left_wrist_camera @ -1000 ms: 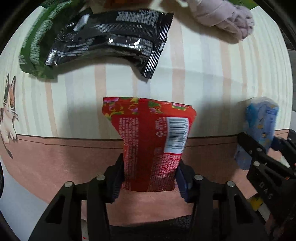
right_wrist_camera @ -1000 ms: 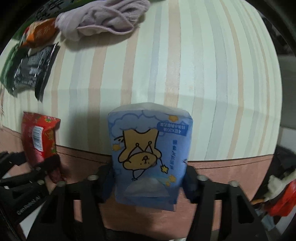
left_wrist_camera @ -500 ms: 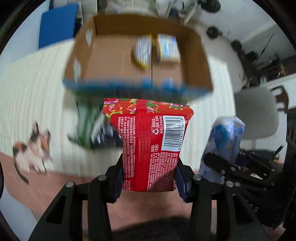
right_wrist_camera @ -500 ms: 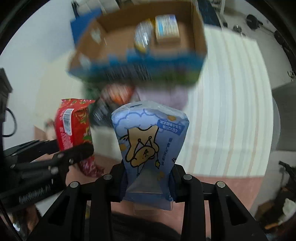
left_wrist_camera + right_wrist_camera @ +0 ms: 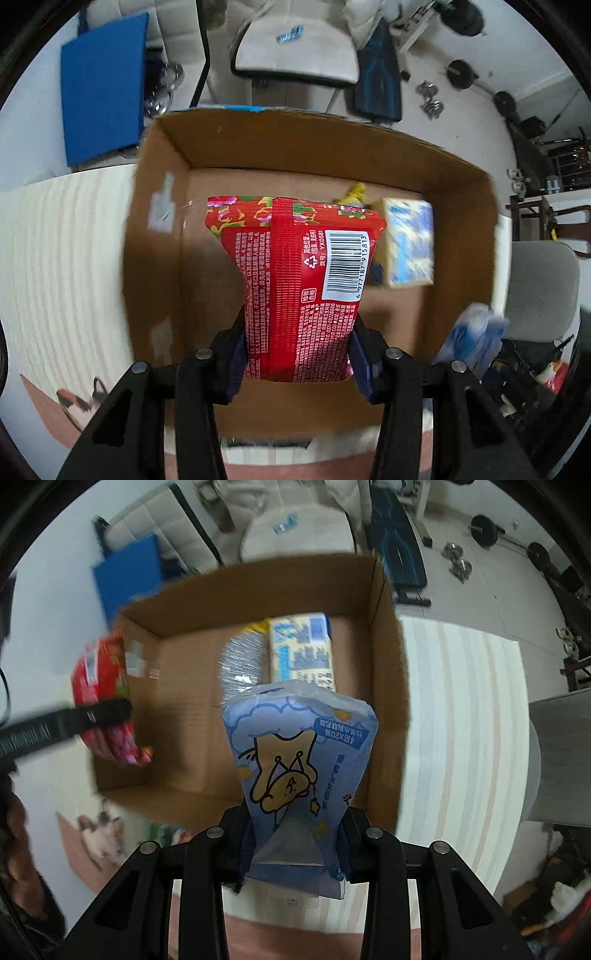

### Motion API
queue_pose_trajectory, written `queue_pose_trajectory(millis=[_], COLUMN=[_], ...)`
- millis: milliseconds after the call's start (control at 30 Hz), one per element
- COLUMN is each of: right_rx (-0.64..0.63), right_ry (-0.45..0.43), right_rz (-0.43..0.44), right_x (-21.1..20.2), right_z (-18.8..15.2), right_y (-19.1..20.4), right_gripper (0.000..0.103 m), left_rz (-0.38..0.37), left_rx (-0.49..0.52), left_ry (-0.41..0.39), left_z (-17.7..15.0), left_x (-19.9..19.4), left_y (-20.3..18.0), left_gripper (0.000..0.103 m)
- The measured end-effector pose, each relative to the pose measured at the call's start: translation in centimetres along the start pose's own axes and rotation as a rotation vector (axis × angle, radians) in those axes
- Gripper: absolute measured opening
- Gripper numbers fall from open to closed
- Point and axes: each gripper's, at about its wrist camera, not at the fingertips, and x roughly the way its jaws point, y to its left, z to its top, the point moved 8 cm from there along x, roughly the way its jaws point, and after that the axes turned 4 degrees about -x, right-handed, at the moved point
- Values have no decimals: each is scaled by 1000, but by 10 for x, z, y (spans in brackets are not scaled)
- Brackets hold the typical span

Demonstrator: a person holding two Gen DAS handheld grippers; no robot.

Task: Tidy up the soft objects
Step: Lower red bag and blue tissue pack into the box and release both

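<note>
Now, left wrist view: the left gripper is clamped on the lower part of a red snack packet, pads pressing both sides, packet hanging above the open cardboard box that sits on the striped tablecloth. Inside the box lies a yellow-and-blue tissue pack, with something yellow partly hidden behind the red packet. At the right edge the blue tissue pack in the other gripper shows blurred, near the box's right wall. Right wrist view: the right gripper is closed tight on the blue tissue pack with the cartoon bear print, squeezing its lower end so it flares above the jaws; it hangs over the near right part of the box. In the box a clear crinkly packet lies just beside the yellow-and-blue pack. The red packet and left gripper fingers show at the left, over the box's left wall. Step in hand: carry is about finished, both items are over the box, not yet released. Next move likely calls for lowering each into free floor space, red to the left, blue toward the near right, then opening the jaws without crushing what is already there.
</note>
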Motion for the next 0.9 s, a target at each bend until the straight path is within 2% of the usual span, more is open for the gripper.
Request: queue_pose_trajectory(millis=[167,367,533,767,800,900], right_rx=[0,4,10,28,30,25], right_ry=[90,147,176,197,191,166], right_rz=[-25,-35,-47,-13,-12,-3], right_x=[57,86,104,105,101,88], right_z=[4,5,6,0,0,1], right_y=[-5,-3,-5,-1,1,6], right_gripper=[38,39,42,60,64,76], left_rz=[25,53,63,49,47,67], left_rx=[19,8,10,15,16,43], left_ry=[68,115,142,167,161,117], left_z=[33,56,63,57,58,56], left_x=[44,75,86,81,77,59], left_y=[-2,1,3,4,5,7], left_gripper=[45,45,46,48,50,72])
